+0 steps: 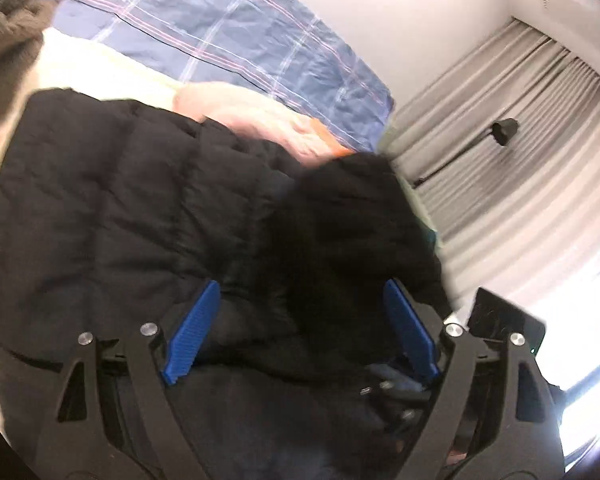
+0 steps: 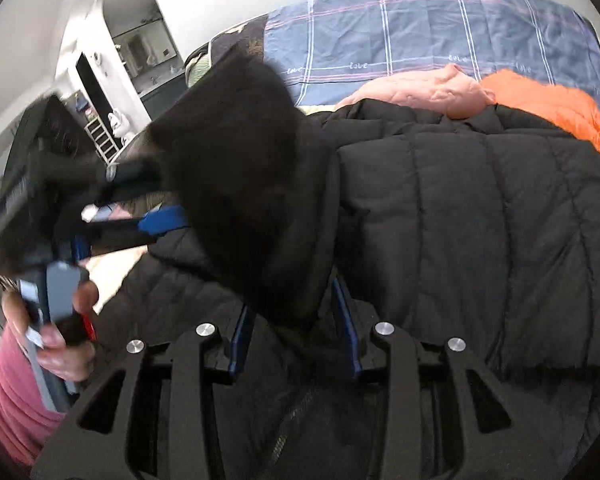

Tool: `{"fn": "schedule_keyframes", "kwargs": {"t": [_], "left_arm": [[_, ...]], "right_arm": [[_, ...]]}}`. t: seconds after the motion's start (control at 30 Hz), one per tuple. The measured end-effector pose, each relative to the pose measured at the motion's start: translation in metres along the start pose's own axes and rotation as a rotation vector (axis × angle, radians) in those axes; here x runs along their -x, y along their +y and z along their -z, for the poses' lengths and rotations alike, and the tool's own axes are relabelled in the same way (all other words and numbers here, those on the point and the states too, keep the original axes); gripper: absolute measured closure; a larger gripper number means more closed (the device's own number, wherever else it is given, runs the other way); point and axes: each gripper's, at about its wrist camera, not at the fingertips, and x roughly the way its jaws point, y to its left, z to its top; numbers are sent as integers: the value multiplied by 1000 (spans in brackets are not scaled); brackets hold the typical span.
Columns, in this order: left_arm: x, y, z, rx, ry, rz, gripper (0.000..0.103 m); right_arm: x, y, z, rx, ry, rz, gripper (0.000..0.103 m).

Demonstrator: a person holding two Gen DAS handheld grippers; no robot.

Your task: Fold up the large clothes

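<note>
On the blue plaid bedsheet [image 2: 420, 28], the black puffer jacket [image 2: 480, 220] lies spread, near edge toward both tools. The left gripper [image 1: 300, 332] has its jaws spread around jacket fabric, not clamped. The right gripper [image 2: 296, 332] straddles the black hood [image 2: 240, 184]; its grip cannot be determined. A pink garment [image 2: 424, 92] and an orange garment [image 2: 548, 108] lie beyond the jacket.
</note>
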Motion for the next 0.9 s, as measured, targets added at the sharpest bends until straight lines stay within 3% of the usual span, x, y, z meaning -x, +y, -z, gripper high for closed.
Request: {"fn": "schedule_keyframes", "kwargs": {"t": [0.27, 0.5, 0.57, 0.6, 0.63, 0.67, 0.73, 0.9], "left_arm": [[9, -4, 2, 20, -16, 50, 11], [11, -4, 2, 11, -18, 50, 10], [1, -4, 0, -9, -5, 11, 13], [-3, -3, 0, -13, 0, -6, 20], [-7, -3, 0, -18, 6, -16, 55], [-17, -3, -2, -20, 40, -23, 98], [-23, -2, -7, -2, 66, -60, 98], [18, -50, -43, -171, -60, -119, 98]], "right_arm": [[-7, 5, 13, -13, 16, -6, 64], [-15, 8, 7, 16, 18, 4, 57], [-17, 10, 7, 28, 17, 11, 57], [-17, 11, 7, 30, 18, 13, 57], [-18, 11, 7, 31, 20, 15, 57], [-16, 11, 7, 33, 21, 18, 57], [-10, 10, 6, 35, 16, 20, 57], [36, -4, -5, 24, -73, -2, 57]]}}
